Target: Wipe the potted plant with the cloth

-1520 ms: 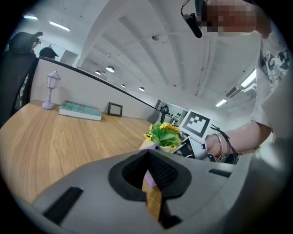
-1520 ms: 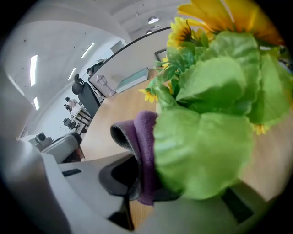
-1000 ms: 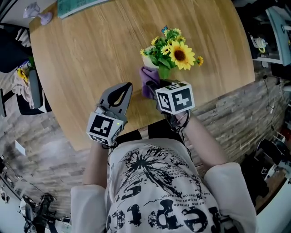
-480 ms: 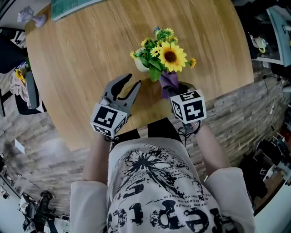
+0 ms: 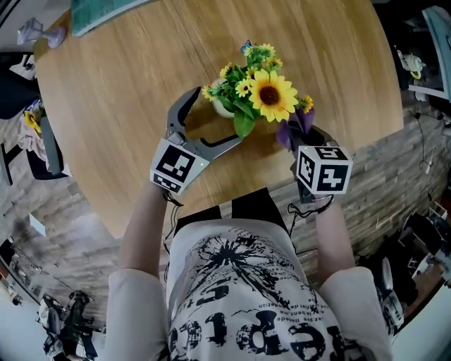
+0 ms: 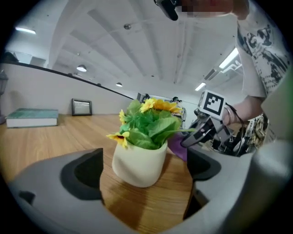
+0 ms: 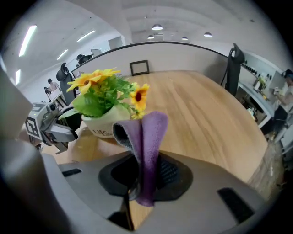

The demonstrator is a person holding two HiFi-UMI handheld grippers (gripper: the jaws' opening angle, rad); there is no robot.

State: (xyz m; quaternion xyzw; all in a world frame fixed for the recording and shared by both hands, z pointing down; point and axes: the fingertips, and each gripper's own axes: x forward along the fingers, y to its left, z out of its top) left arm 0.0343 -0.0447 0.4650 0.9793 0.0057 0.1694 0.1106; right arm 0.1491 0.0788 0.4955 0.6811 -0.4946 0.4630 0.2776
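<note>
ROUND TABLE, HEAD AND GRIPPER VIEWS: At the far left edge of a wooden table (image 5: 127, 92) lies a teal book (image 5: 106, 10). The left gripper view shows a small dark frame (image 6: 81, 107) standing to its right.

Nearer the person, the left gripper (image 5: 215, 118) reaches in low over the tabletop, its jaws opening wide. One jaw curves round the far left of the pot (image 5: 223, 107), and the other runs along the pot's near side under the leaves. The cream pot stands upright between the two pads with a gap on either side, and neither pad presses on it.

The plant (image 5: 262, 88) is a bunch of green leaves and yellow blooms topped by one large sunflower (image 5: 272, 95). It sits toward the near side of the table, with a small blue butterfly (image 5: 246, 48) at the far top of the bunch.

Just right of the sunflower is the purple cloth (image 5: 296, 125). It is pinched in the right gripper (image 5: 304, 139), whose jaws are closed tight on its lower end, so that a folded loop stands up above them. In the right gripper view the loop rises in front of the pot, close to a small yellow bloom, but it cannot be told whether cloth and pot touch. That gripper points steeply down by the table's near edge, its marker cube (image 5: 323, 169) facing up.

Below both grippers, the person's printed white shirt (image 5: 239, 296) fills the foreground.
</note>
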